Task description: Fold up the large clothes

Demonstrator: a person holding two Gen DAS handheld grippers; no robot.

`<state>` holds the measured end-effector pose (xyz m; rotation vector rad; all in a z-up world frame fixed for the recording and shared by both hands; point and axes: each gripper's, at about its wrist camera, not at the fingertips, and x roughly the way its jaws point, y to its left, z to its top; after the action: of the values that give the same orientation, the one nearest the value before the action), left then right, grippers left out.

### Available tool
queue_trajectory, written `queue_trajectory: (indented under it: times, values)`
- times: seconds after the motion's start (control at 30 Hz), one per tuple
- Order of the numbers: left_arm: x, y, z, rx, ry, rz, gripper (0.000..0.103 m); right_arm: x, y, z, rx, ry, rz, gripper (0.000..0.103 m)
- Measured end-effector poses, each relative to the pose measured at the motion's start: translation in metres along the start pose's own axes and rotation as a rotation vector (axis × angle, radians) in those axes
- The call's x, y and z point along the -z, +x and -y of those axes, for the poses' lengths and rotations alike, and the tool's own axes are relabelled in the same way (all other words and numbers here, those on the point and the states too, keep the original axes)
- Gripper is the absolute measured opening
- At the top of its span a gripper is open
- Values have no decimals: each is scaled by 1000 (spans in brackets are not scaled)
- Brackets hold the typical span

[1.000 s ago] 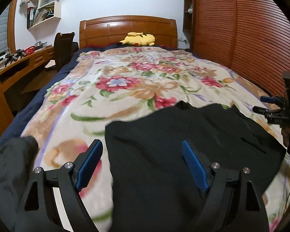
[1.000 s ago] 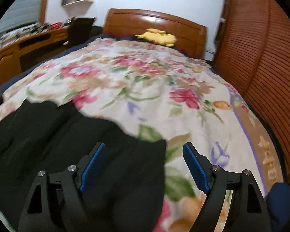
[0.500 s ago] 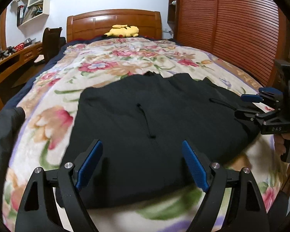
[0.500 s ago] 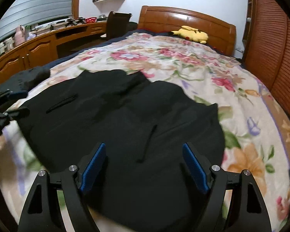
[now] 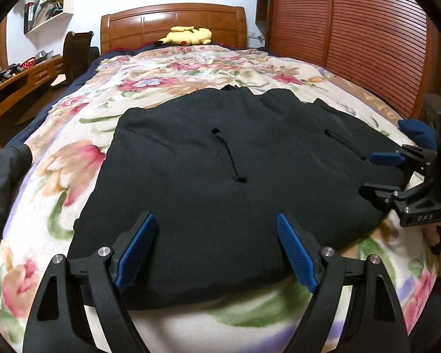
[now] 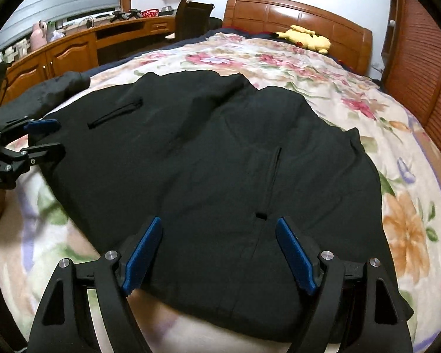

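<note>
My left gripper (image 5: 216, 248) and right gripper (image 6: 219, 251) are hovering wide open over the matte black garment (image 5: 220, 176), its near hem hiding behind their fingers, lying on the fuzzy floral blanket (image 5: 167, 82).

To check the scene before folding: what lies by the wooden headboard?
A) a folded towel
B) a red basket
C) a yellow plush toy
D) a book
C: a yellow plush toy lies on the bed by the carved wooden headboard.
</note>
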<state>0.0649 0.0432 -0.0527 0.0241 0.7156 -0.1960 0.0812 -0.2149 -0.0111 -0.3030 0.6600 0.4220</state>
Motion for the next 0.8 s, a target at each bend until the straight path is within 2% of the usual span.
queue_trajectory:
  times: [0.13, 0.33, 0.47, 0.57, 0.67, 0.8]
  values:
    - [0, 2, -2, 4, -11, -4, 85, -6, -10, -6, 25, 5, 28, 82]
    - [2, 3, -1, -8, -2, -5, 85, -9, -15, -35, -5, -24, 74, 82]
    - [3, 2, -1, -5, -5, -1, 85, -6, -2, -44, 0, -47, 52, 82]
    - [4, 1, 0, -9, 4, 0, 85, -5, 19, -36, -41, -19, 2, 82]
    - [4, 0, 1, -17, 11, 1, 85, -1, 27, -30, -80, 15, 3, 82]
    - [4, -5, 3, -28, 19, 5, 85, -4, 32, -29, -76, 13, 0, 82]
